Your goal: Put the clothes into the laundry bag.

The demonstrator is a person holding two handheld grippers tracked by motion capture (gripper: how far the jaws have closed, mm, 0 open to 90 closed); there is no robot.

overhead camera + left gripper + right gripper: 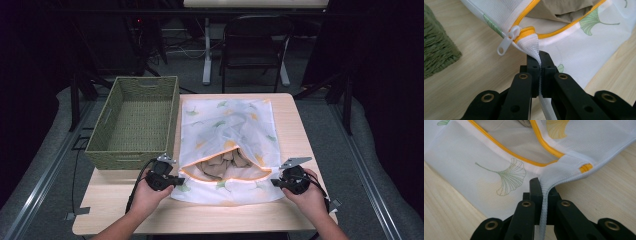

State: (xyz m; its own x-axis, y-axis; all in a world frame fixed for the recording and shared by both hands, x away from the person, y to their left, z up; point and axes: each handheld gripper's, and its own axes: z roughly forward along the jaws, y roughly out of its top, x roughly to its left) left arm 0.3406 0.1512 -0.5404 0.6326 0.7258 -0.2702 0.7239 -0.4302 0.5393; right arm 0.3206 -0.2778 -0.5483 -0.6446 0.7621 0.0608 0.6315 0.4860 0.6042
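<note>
Both grippers are clamped on the white mesh laundry bag with ginkgo-leaf print and yellow zipper (227,150), one at each near corner. The left gripper (176,180), at about seven o'clock on the pale wooden table (295,130), pinches the mesh just below the white plastic zipper pull (508,40); the right gripper (275,183), at five o'clock, bites the seam beside the zipper's far end. My read: the two holds stretch the mouth taut and keep it gaping, so the crumpled tan garment (225,164) inside stays reachable. The bag lies flat, long axis running six to twelve, mouth facing six o'clock. A green woven basket (107,145) waits at ten o'clock.
</note>
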